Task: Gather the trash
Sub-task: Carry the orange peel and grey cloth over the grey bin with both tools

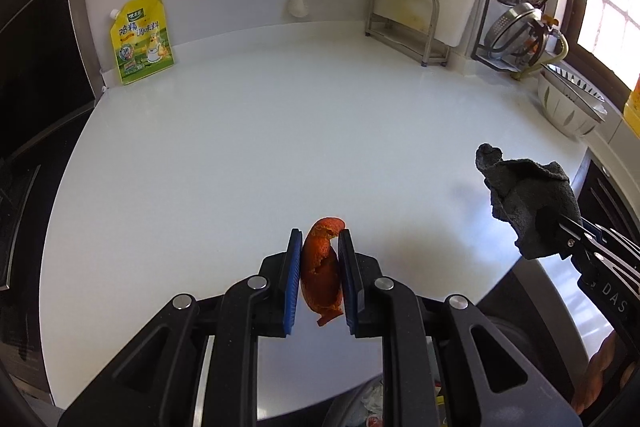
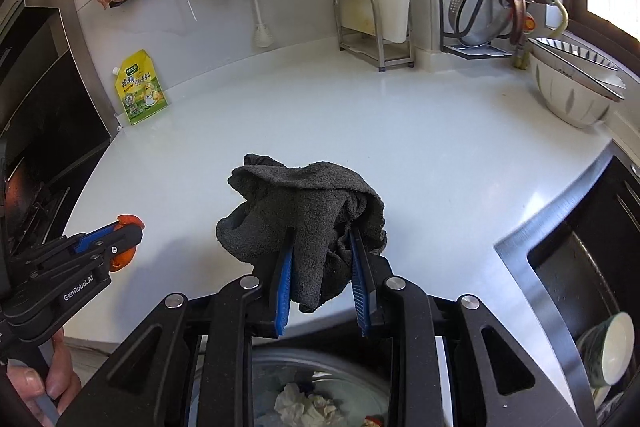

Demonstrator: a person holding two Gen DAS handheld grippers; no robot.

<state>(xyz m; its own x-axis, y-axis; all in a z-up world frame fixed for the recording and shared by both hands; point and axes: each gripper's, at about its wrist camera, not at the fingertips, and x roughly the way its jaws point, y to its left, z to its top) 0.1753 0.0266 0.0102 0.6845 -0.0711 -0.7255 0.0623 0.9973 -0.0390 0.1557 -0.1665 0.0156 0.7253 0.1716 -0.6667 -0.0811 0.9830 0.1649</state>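
Both grippers tilted down, loaded.

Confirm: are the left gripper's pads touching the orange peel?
Touching. The left wrist view shows the left gripper with both blue pads pressed against the orange peel, lifted clear of the counter.

One orange peel (image 1: 322,269) and one dark grey cloth (image 2: 304,223) are hanging over the white counter (image 1: 260,147). One yellow seasoning pouch (image 1: 142,39) is leaning at its back left corner, one patterned bowl (image 2: 572,95) is sitting at its right edge, and three rags are hanging above.
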